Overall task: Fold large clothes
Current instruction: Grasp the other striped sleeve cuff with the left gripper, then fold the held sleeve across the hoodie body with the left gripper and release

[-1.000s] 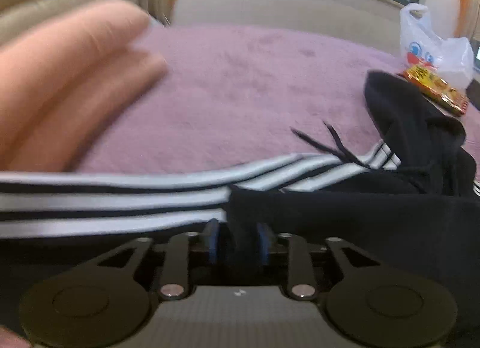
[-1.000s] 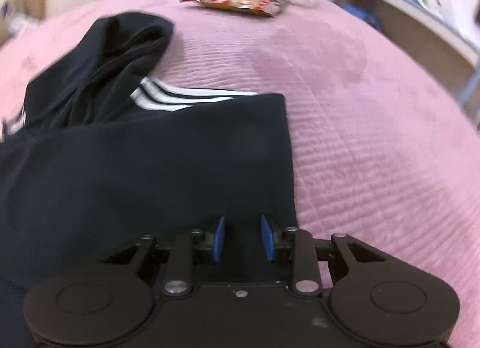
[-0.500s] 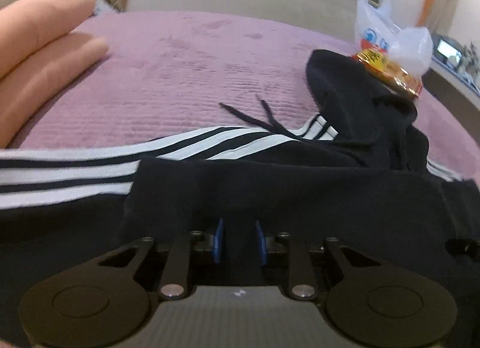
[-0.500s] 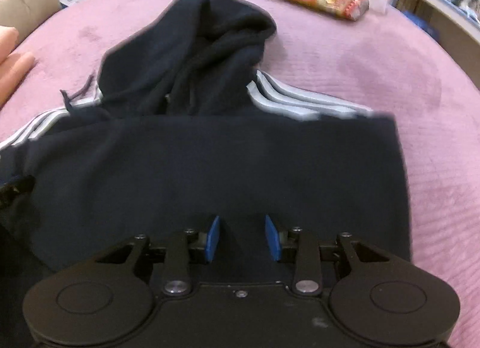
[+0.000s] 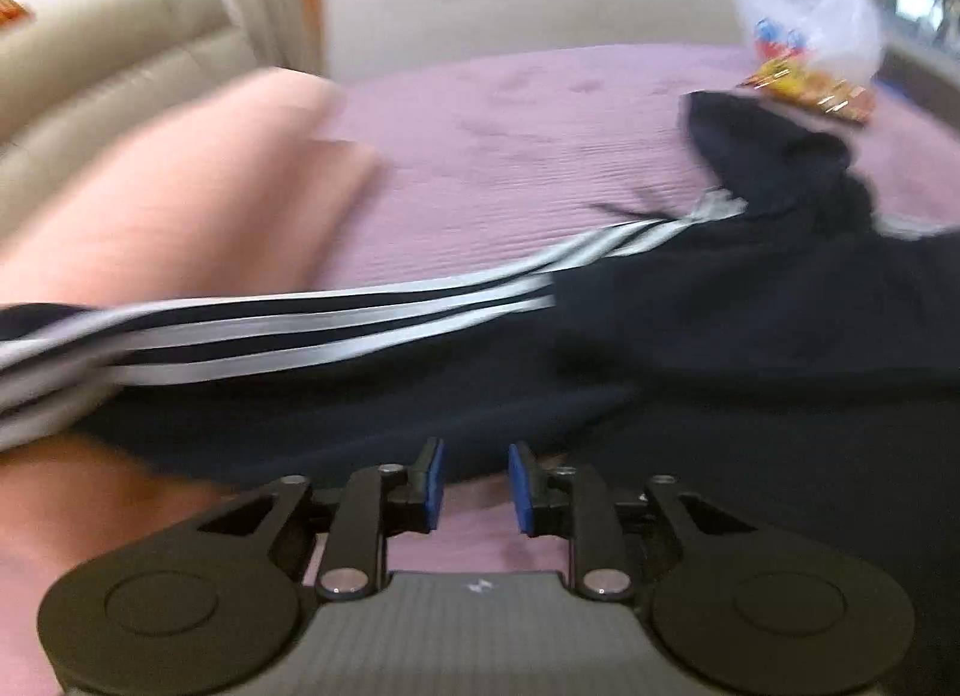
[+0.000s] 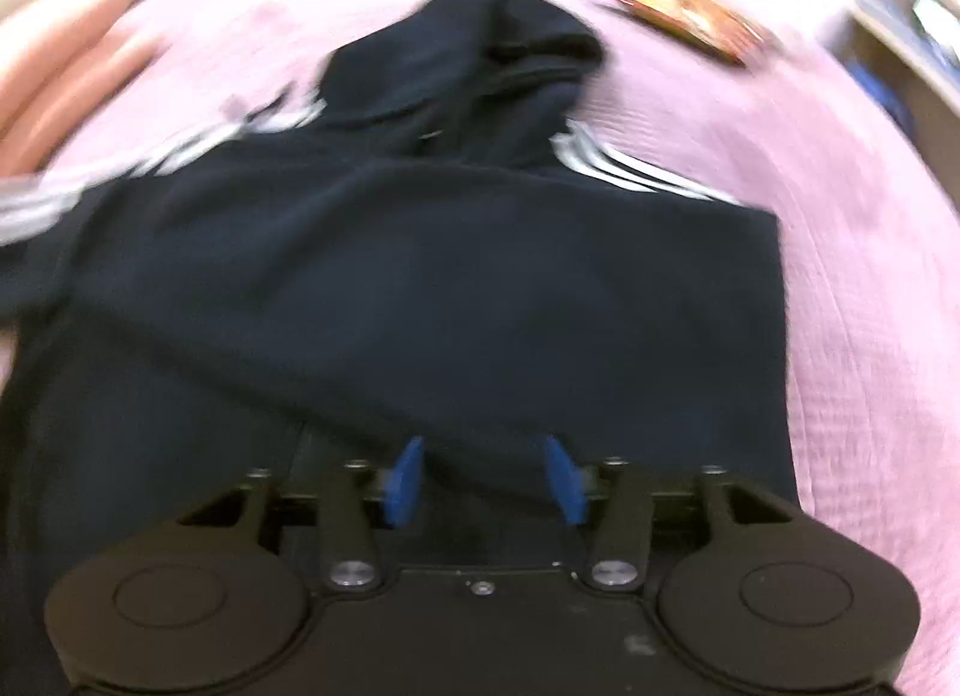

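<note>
A black hoodie [image 6: 420,288] with white-striped sleeves lies spread on the purple bedspread [image 5: 510,138], its hood [image 6: 480,54] at the far end. One striped sleeve [image 5: 300,330] stretches out to the left. My left gripper [image 5: 477,483] sits at the hoodie's near edge, jaws opening; only bedspread shows between the blue pads [image 5: 433,480], and the fabric edge lies just past their tips. My right gripper [image 6: 485,480] hangs over the hoodie's body, jaws opening wide, with the cloth lying slack under them and not pinched.
Pink pillows [image 5: 180,186] lie at the left by a beige padded headboard [image 5: 108,66]. A snack packet [image 6: 684,18] and a white plastic bag [image 5: 810,30] sit at the bed's far right. A shelf edge [image 6: 900,42] runs along the right.
My left gripper has let go of the black fold and drawn back past the hoodie's edge. The right jaws have spread wider, and the right view has swung to centre on the hoodie.
</note>
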Demonstrator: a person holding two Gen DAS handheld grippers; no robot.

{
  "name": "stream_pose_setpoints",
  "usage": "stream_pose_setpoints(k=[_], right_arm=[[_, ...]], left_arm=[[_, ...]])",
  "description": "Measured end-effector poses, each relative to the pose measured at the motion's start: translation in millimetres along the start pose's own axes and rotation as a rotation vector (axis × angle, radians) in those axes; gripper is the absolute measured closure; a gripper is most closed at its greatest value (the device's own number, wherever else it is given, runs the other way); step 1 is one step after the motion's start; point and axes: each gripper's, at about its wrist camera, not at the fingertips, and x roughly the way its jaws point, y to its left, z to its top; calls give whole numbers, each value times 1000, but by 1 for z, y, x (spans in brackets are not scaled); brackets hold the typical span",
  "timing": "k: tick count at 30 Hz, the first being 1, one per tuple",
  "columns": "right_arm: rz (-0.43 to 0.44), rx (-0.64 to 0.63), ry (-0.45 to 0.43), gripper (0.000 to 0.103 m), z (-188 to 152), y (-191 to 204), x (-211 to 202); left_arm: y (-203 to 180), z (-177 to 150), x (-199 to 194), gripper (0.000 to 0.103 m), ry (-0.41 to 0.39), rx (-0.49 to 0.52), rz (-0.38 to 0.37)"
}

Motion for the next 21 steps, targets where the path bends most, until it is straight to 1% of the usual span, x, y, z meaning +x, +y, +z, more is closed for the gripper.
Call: stream_pose_setpoints(k=[1,2,4,5,6,7,8,9,10,12,13,14,16,18,19,21], right_arm=[[10,-21,30,37,-4,6,5],[8,-26,34,38,-9,11,8],[-13,-41,18,38,-11,17,6],[-14,-43,17,38,-11,17,6],[-11,-36,22,37,-11,16,6],[-7,-26,27,36,-12,15,6],[-2,-18,32,35,-12,13,6],[2,-13,37,35,-10,12,7],[4,-11,42,33,-7,10,9],[8,-5,51,31,-5,9,10],[8,-2,55,30,-4,9,10],[9,2,60,29,-2,9,11],[7,5,66,29,-1,8,12],[4,11,69,29,1,8,14],[2,14,69,29,2,8,15],[0,18,69,29,2,8,14]], left_arm=[[13,-4,-9,75,2,8,48],[30,-8,-20,73,4,11,101],[68,-14,-36,63,16,9,215],[85,-15,-41,49,24,6,262],[104,-17,-46,40,29,16,315],[119,-18,-50,39,27,46,374],[129,-19,-53,39,29,84,418],[138,-17,-55,39,38,137,443],[144,-15,-57,39,46,187,440],[149,-12,-59,38,67,310,396],[148,-10,-60,38,61,382,399],[146,-9,-62,37,42,435,422],[146,-1,-65,30,7,496,443],[151,9,-64,16,-13,534,430],[153,12,-60,13,0,555,417],[160,10,-43,13,92,623,332]])
